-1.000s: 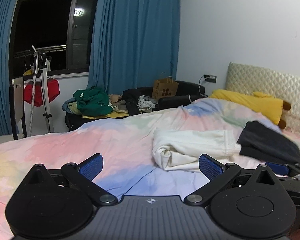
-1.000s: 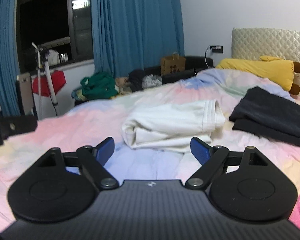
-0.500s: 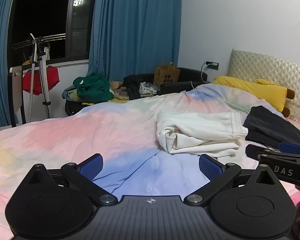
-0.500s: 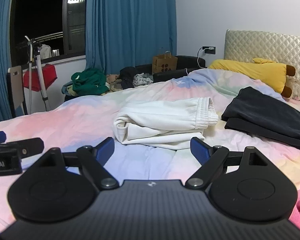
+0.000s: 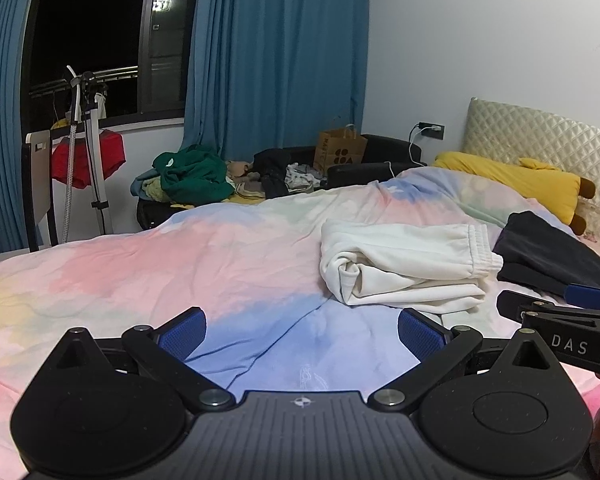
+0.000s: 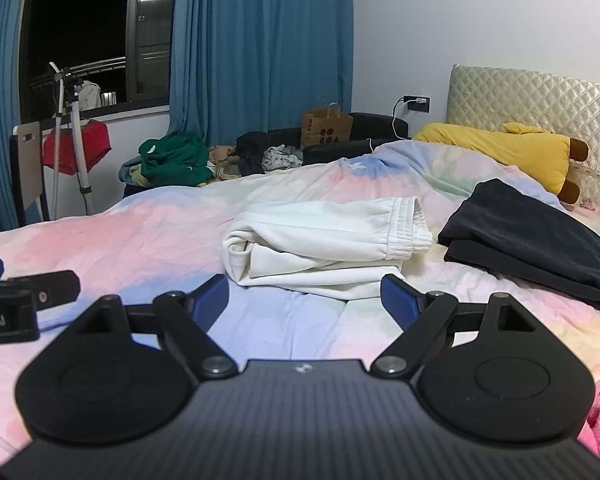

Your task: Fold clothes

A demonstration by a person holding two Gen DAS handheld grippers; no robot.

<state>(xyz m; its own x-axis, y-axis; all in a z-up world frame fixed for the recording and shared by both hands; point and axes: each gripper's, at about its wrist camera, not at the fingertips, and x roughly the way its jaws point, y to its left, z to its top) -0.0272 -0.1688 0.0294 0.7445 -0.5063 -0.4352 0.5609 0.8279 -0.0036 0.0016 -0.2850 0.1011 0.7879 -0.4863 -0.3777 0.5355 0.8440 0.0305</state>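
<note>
Left wrist view: fingers of the left gripper (image 5: 302,330) spread wide, nothing between them, above the pastel duvet (image 5: 180,264).
White garment: folded white trousers (image 5: 408,264) lie on the bed at 1 o'clock from the left gripper, elastic waistband toward 3 o'clock.
Black garment: folded black clothing (image 5: 552,260) just beside the waistband at 3 o'clock, below the yellow plush pillow (image 5: 512,176).
Other tool: right gripper (image 5: 560,320) reaches in from 3 o'clock, near the bed.
Background: heap of clothes (image 5: 192,176) and paper bag (image 5: 342,152) at 12 o'clock under blue curtains (image 5: 276,52).

Right wrist view: right gripper (image 6: 304,300) has its fingers wide apart and empty.
White garment: white trousers (image 6: 324,240) at 12 o'clock, just beyond the fingertips, apart from them.
Black garment: black clothing (image 6: 528,240) at 2 o'clock, close to the trousers.
Other tool: left gripper (image 6: 24,300) at 9 o'clock.
</note>
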